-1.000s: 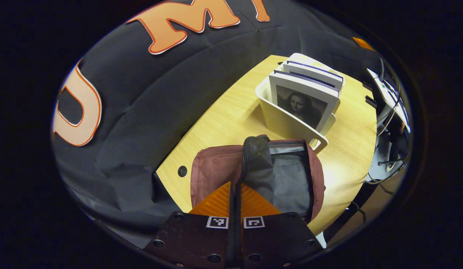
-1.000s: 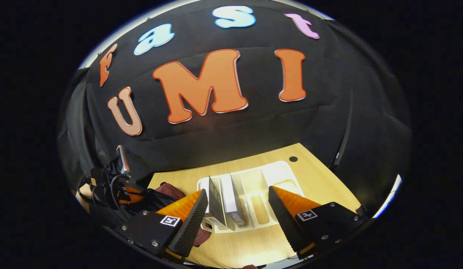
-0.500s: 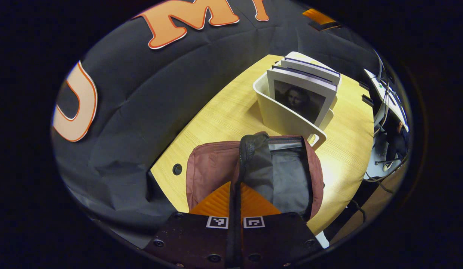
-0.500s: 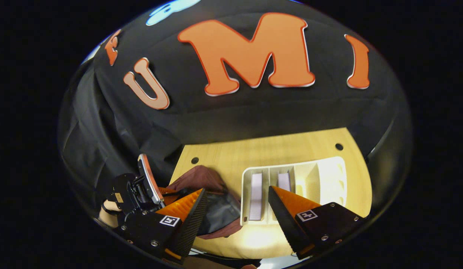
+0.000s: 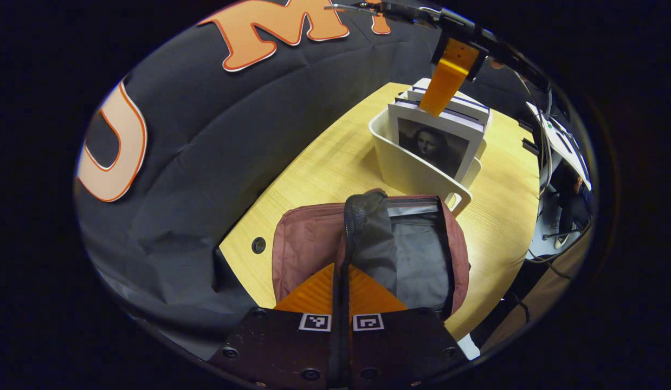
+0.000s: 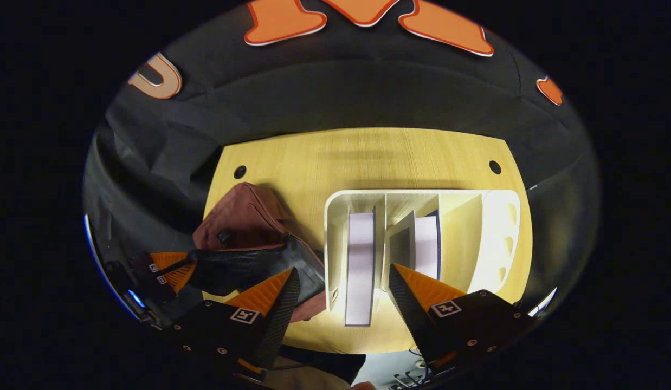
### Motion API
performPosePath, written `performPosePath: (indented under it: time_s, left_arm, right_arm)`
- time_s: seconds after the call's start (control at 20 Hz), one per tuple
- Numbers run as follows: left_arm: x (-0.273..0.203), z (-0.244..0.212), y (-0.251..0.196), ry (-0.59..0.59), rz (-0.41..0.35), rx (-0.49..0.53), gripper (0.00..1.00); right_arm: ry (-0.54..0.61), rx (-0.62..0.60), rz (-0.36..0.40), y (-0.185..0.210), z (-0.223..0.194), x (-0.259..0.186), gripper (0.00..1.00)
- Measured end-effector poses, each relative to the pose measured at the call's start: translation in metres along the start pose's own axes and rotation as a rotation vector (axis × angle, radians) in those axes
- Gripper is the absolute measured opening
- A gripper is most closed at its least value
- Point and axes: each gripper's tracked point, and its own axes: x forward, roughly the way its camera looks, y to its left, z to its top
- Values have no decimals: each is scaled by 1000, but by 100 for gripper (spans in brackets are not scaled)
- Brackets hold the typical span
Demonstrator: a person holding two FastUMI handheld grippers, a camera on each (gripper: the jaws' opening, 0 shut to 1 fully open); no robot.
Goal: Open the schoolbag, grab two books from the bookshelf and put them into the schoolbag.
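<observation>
A maroon schoolbag (image 5: 308,244) lies open on the wooden table (image 5: 324,162), its grey lining showing. My left gripper (image 5: 342,271) is shut on the bag's black opening flap (image 5: 368,233) and holds it up. Behind the bag stands a white bookshelf (image 5: 408,170) holding upright books, the front book (image 5: 436,149) with a portrait cover. In the right gripper view I look down into the bookshelf (image 6: 498,227). My right gripper (image 6: 343,268) is open above the first book (image 6: 360,265). A second book (image 6: 426,246) stands one slot over. One of its fingers (image 5: 446,81) hangs over the books.
The table has cable holes (image 5: 258,245) near its corners (image 6: 495,167). Past its right edge are cables and equipment (image 5: 563,146). The bookshelf's right-hand slots (image 6: 460,233) hold nothing. Black cloth wall runs behind the table.
My right gripper has tipped downward and moved over the bookshelf, so it now hangs above the first book. My left gripper has kept its hold on the bag flap.
</observation>
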Motion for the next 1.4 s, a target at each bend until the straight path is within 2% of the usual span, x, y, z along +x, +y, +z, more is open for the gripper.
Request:
performPosePath:
  time_s: [0.1,0.3,0.5,0.6,0.65,0.75,1.1,1.4]
  left_arm:
    - [0,-3,1,3,-5,2,1]
    - [1,-5,4,8,-6,15,1]
    - [0,-5,6,12,3,18,1]
    - [0,-6,5,15,3,14,1]
    - [-1,-6,5,15,1,13,1]
    - [-1,-4,4,16,0,15,1]
    - [-2,-6,-2,22,-6,12,1]
    - [-3,-7,-7,31,-14,10,1]
  right_arm:
    - [42,-5,-29,-4,-4,13,99]
    - [123,9,-39,-1,-11,33,100]
    - [143,20,-74,-5,-9,50,96]
    - [143,35,-85,-7,-7,56,79]
    - [147,43,-100,-11,-10,60,63]
    - [143,67,-102,-14,-12,66,37]
    - [85,96,-99,-16,-2,44,33]
    - [-49,116,-90,-22,29,-35,33]
